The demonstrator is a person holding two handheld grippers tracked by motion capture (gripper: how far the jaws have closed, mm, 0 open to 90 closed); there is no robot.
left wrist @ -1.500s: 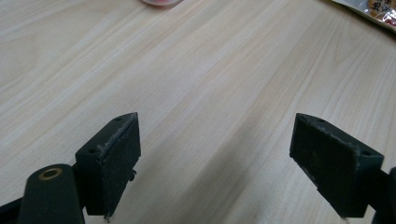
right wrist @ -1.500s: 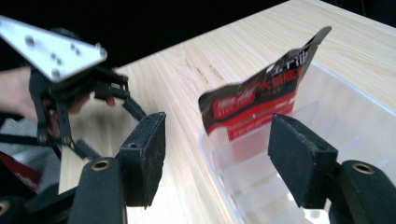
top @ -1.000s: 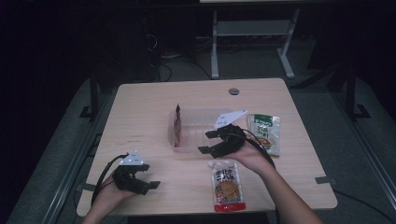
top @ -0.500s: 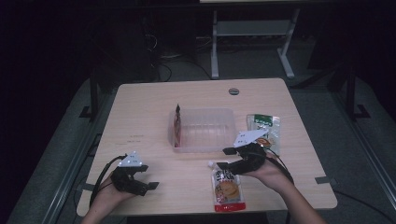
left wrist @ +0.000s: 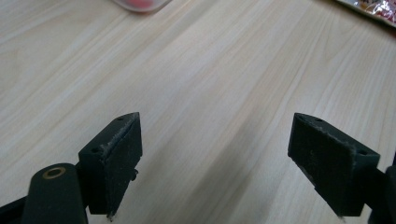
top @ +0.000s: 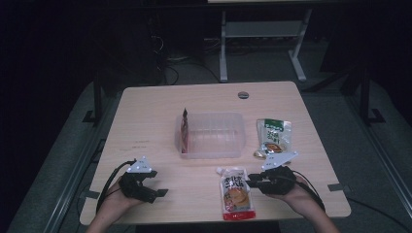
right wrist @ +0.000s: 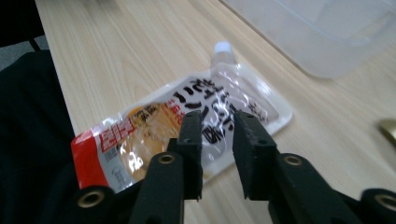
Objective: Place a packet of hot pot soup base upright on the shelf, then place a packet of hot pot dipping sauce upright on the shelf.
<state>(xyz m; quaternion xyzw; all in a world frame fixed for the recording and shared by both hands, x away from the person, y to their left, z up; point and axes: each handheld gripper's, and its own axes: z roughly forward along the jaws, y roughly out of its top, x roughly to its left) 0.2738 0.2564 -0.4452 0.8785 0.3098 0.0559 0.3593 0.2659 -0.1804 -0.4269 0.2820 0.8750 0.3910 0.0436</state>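
Narrowing over an orange sauce pouch (right wrist: 187, 121), the right gripper (right wrist: 217, 133) has just been closing, its jaws near-shut yet pressing nothing. The pouch lies flat near the table's (top: 145, 116) front edge. The left gripper (left wrist: 215, 154) rests wide open on bare wood, beyond it the clear tub (top: 214, 133).
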